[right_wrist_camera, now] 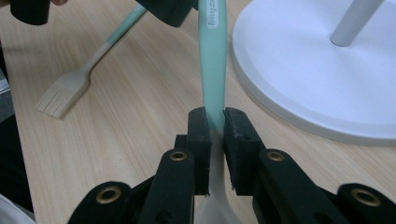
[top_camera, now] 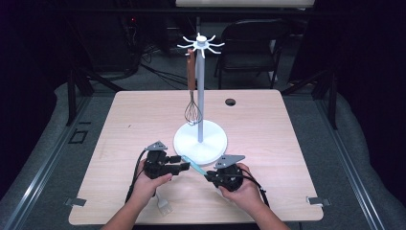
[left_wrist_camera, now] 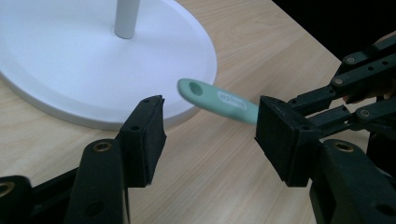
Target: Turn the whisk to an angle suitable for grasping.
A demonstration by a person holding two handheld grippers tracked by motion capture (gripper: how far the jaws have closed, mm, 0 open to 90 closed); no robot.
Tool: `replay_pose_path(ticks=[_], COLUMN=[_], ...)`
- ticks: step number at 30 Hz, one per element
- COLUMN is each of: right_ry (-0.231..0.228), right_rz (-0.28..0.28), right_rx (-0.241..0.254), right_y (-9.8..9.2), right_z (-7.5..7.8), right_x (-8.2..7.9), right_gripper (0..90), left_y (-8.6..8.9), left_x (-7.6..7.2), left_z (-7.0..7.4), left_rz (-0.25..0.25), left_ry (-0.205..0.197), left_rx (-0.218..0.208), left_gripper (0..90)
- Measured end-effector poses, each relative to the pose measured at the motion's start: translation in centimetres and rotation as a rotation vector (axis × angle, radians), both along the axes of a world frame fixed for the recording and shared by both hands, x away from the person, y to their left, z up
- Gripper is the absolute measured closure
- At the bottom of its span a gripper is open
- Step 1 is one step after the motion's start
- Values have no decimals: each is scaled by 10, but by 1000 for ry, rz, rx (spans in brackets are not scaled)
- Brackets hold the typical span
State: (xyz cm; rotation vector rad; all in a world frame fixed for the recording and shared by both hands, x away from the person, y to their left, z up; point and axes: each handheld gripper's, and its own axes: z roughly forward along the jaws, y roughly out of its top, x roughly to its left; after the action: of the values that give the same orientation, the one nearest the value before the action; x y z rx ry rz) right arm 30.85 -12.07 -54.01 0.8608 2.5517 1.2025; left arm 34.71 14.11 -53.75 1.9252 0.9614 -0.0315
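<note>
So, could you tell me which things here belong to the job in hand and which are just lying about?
In the job:
- green-handled utensil, clamped in the right gripper
- left gripper, jaws open, close to the handle's end
- white hanging stand, close beside it

Lying about:
- whisk, already hanging on the stand
- pastry brush, flat on the table
- chair behind

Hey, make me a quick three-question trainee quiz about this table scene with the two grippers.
1. True or false: the right gripper is shut on the green-handled utensil.
2. What hangs from the white rack?
3. The left gripper is: A) open, B) shut on the pastry brush, C) shut on the rack.

Key: 1 true; 2 a whisk with a brown handle; 3 A, its pads stand apart, the green handle's end beyond them.
</note>
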Motion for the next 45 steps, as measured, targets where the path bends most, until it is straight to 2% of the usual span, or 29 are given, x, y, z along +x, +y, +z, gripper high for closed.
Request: replay_pose_path(ticks=[4, 8, 11, 15, 20, 21, 23, 27, 30, 33, 37, 41, 45], right_ry=[-17, -15, -15, 11, 44, 55, 70, 81, 78, 72, 54, 36, 15], right_rz=[5, 10, 12, 5, 4, 12, 14, 15, 15, 6, -1, -17, -31], right_rx=[14, 21, 21, 46, 19, -5, -19, -34, -46, -34, -34, 2, 33], right_y=[5, 9, 9, 8, 4, 3, 3, 5, 6, 7, 8, 10, 13], right_z=[-1, -4, -5, -6, -8, -9, -11, -14, -15, -16, -13, -11, -8], right_x=[-1, -1, -1, 1, 1, 2, 1, 1, 1, 2, 0, -2, -4], right_gripper=[807, 805, 804, 798, 771, 771, 771, 784, 794, 802, 806, 807, 807], left_y=[-2, -4, -5, -4, -5, -6, -6, -8, -10, -12, -12, -15, -20], left_x=[-1, -3, -5, -5, -5, -5, -5, -5, -5, -6, -6, -7, -8], left_z=[-2, 1, 3, 2, 4, 4, 5, 8, 11, 14, 16, 18, 18], left_rz=[-15, -27, -16, -10, -8, -8, -8, -6, -4, -1, 1, -2, -15], left_ry=[9, -2, -20, -22, -30, -32, -37, -45, -48, -57, -52, -48, -39], left_rx=[-37, -75, -66, -65, -69, -68, -69, -71, -74, -77, -102, -115, -121], left_gripper=[453, 490, 506, 541, 548, 551, 557, 584, 604, 609, 619, 606, 537])
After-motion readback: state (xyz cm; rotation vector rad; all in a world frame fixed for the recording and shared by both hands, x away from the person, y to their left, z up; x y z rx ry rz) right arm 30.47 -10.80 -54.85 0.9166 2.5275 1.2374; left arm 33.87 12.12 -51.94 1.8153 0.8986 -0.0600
